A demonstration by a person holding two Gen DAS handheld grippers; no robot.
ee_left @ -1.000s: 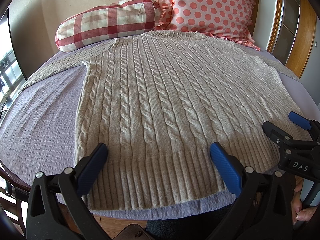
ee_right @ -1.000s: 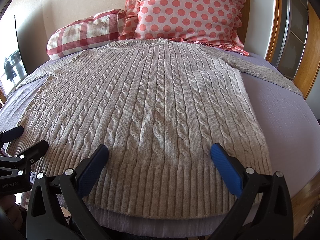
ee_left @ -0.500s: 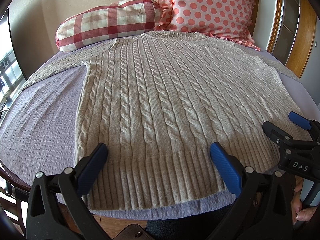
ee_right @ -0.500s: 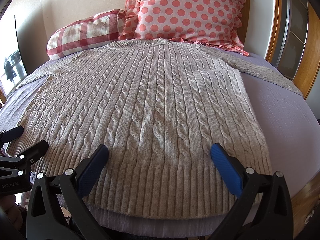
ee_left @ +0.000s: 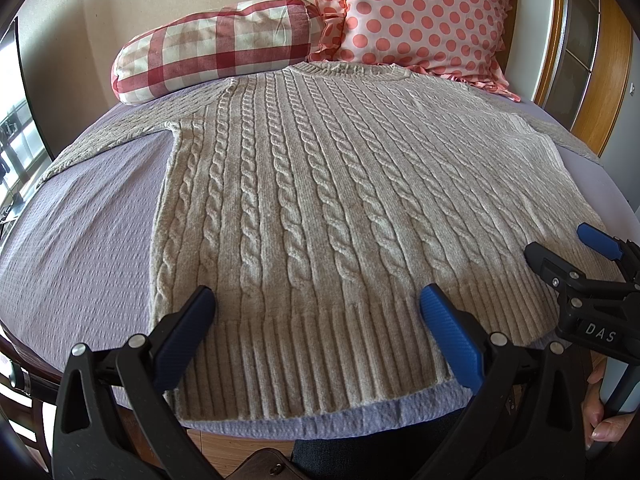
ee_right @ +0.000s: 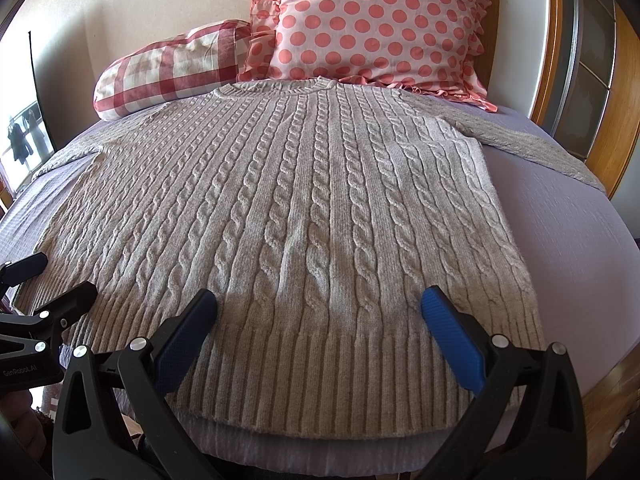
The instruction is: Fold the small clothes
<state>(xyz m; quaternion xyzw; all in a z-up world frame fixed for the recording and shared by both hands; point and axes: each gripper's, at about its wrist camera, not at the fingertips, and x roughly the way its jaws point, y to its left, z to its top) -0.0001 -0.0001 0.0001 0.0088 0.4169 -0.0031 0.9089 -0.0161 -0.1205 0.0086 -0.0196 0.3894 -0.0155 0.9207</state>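
A grey cable-knit sweater (ee_left: 320,200) lies flat on the lavender bed cover (ee_left: 80,248), neck toward the pillows, both sleeves spread out sideways. It also shows in the right wrist view (ee_right: 304,208). My left gripper (ee_left: 316,300) is open and empty, hovering over the left part of the ribbed hem. My right gripper (ee_right: 318,302) is open and empty over the right part of the hem. The right gripper also shows at the right edge of the left wrist view (ee_left: 568,248). The left gripper shows at the left edge of the right wrist view (ee_right: 52,276).
A red-and-white checked bolster (ee_left: 216,44) and a pink polka-dot pillow (ee_left: 424,20) lean on the wall behind the collar. A wooden bed frame (ee_right: 624,120) rises at the right. The bed's near edge lies just under the hem (ee_right: 320,452).
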